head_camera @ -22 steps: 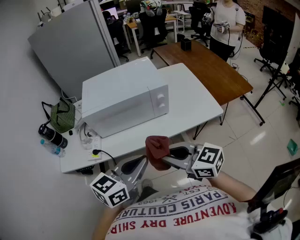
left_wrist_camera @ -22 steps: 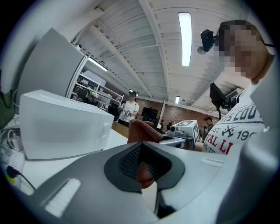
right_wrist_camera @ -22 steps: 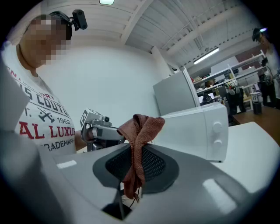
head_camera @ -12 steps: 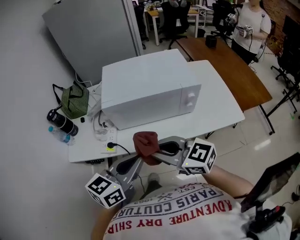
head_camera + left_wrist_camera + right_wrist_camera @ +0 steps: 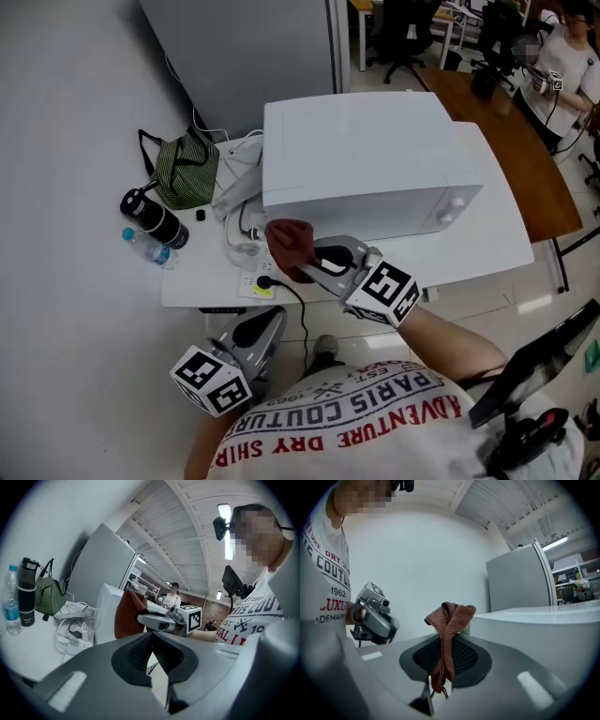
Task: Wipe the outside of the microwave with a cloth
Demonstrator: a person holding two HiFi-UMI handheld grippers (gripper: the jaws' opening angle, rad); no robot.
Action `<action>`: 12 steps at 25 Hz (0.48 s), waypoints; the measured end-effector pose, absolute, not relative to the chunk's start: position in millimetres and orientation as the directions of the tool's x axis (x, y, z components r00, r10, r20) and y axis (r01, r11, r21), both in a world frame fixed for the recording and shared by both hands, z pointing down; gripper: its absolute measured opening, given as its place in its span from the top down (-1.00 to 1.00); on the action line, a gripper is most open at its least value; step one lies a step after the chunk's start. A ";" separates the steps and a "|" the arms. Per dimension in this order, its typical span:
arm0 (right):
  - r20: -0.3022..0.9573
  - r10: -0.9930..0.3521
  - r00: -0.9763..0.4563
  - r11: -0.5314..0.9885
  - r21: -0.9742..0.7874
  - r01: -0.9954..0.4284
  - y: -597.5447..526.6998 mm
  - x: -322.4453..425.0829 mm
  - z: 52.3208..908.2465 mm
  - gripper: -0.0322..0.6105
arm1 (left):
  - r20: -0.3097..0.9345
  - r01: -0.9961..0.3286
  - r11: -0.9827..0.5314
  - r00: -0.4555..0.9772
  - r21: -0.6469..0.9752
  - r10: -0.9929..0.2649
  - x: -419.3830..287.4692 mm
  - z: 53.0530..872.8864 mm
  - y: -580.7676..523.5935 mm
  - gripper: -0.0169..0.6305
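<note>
Now, a rust-red terry cloth [image 5: 287,244] hung beside the boxy white microwave [image 5: 366,155], wiping seemingly unstarted.
Head view: right gripper [image 5: 302,267] pinched it at the microwave's front-left corner. Left gripper view: left gripper [image 5: 151,649] was pressed together, empty. Right gripper view: next, cloth needed pressing onto the casing.

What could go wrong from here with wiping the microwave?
1. The right gripper pinches the cloth in a narrow bunch, with little fabric showing past the jaws, so the bare gripper might scrape the microwave instead of wiping it.
2. The power strip and loose cables lie on the table right beside the microwave's near corner, so a low sweep there could snag them.
</note>
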State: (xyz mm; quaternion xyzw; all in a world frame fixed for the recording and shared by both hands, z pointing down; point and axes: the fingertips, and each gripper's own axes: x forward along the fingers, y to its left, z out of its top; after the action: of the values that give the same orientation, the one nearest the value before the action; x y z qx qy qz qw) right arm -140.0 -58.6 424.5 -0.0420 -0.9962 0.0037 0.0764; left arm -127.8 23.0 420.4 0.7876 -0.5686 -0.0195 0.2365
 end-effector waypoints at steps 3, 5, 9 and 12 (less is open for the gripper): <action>0.151 0.022 -0.988 0.999 0.034 0.028 -75.0 -165.7 431.2 0.76 | 0.240 -0.885 -0.227 0.343 0.406 -0.908 -143.0 425.8 22.5 0.93; 0.156 -0.016 -0.988 0.999 0.054 -0.007 -83.2 -176.7 436.3 0.76 | 0.241 -0.885 -0.218 0.336 0.411 -0.910 -150.5 428.5 21.7 0.93; 0.164 -0.082 -0.983 0.996 0.060 -0.073 -99.0 -183.5 445.0 0.76 | 0.245 -0.884 -0.212 0.334 0.417 -0.910 -156.2 432.6 18.8 0.93; 0.169 -0.120 -0.978 0.992 0.057 -0.112 -110.5 -178.4 450.0 0.76 | 0.251 -0.882 -0.217 0.342 0.419 -0.906 -151.4 434.9 15.5 0.93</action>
State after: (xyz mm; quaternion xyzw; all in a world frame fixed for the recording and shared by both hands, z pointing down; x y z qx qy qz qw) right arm -178.4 -110.5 450.0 0.0584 -0.9943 -0.0235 0.0865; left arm -151.4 15.5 434.9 0.7798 -0.5730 -0.0236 0.2511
